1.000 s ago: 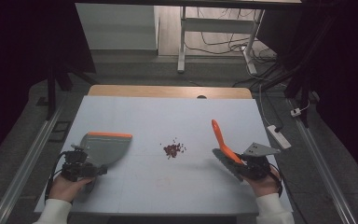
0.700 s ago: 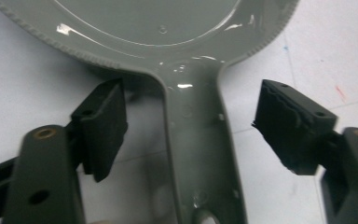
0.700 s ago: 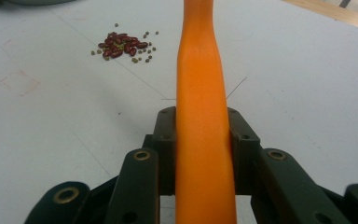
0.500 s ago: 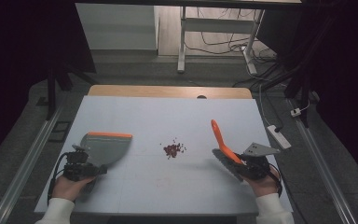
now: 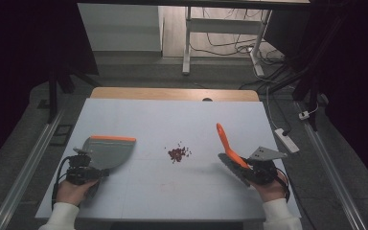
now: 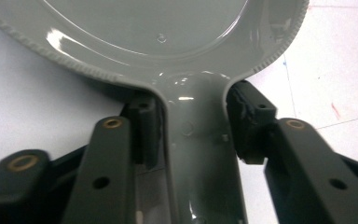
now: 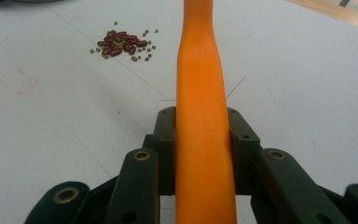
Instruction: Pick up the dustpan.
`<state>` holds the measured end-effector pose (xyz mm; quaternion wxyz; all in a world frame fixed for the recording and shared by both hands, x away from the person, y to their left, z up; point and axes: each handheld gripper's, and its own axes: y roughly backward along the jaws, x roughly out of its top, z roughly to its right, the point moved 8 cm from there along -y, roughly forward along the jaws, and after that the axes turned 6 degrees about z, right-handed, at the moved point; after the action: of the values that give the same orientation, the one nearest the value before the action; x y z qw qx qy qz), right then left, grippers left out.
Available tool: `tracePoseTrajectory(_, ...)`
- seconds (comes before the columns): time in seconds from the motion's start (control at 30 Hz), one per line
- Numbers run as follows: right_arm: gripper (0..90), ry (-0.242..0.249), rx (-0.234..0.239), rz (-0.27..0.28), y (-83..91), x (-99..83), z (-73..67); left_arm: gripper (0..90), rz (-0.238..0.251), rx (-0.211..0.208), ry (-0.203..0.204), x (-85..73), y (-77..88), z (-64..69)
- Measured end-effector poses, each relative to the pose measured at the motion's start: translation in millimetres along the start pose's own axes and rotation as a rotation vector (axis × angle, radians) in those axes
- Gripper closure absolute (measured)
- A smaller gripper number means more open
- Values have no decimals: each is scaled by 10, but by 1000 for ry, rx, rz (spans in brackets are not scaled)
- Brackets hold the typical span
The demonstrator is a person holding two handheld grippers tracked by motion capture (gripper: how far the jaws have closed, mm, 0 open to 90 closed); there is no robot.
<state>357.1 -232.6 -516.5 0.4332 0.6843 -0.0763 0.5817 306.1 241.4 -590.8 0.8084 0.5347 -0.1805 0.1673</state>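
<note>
- Change from the earlier frames: the left gripper (image 5: 87,168) has just been closing; its jaws now press both sides of the dustpan (image 5: 109,151) handle. Earlier they stood wider around that handle.
- In the left gripper view, the grey handle (image 6: 200,154) runs between the two pads (image 6: 249,121), with the pan's ribbed rim directly ahead.
- The dustpan has not shifted: it lies flat at the left of the table (image 5: 172,115), orange lip pointing away from the person.
- The right gripper (image 5: 249,167) is unchanged: jaws clamped on the orange brush (image 5: 226,143) handle, which rises tilted up and away; the dark bristle head sits low beside the gripper.
- In the right gripper view, the orange handle (image 7: 200,107) fills the gap between the jaws.
- The beans (image 5: 178,153), a small pile of dark red and smaller greenish pieces, lie at table centre, between dustpan and brush and well apart from both. Position unchanged.
- Surface: pale sheet over a wooden top; a wood strip shows at the far edge.
- Room: dim; metal rails flank the table; a white frame (image 5: 188,43) and floor cables stand beyond; a power strip (image 5: 285,139) lies at the right.
</note>
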Motion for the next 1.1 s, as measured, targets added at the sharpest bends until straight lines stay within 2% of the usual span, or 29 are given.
tracePoseTrajectory(0.3, 699, 3, -3, -3, -1, -6, 4, 614, 12, -7, 10, 11, 8, -13)
tracePoseTrajectory(0.53, 699, 4, -4, -4, 4, -3, 3, 616, 28, -15, -6, 22, 24, -8)
tracePoseTrajectory(0.63, 699, 4, -5, -3, 5, -2, 3, 616, 43, -22, -20, 35, 37, -9)
tracePoseTrajectory(0.77, 699, 2, -5, 5, 9, 7, 4, 616, 82, -21, -17, 76, 66, -36)
tracePoseTrajectory(1.1, 699, -5, -14, 47, 67, 81, 10, 615, 175, -107, -80, 210, 125, -48)
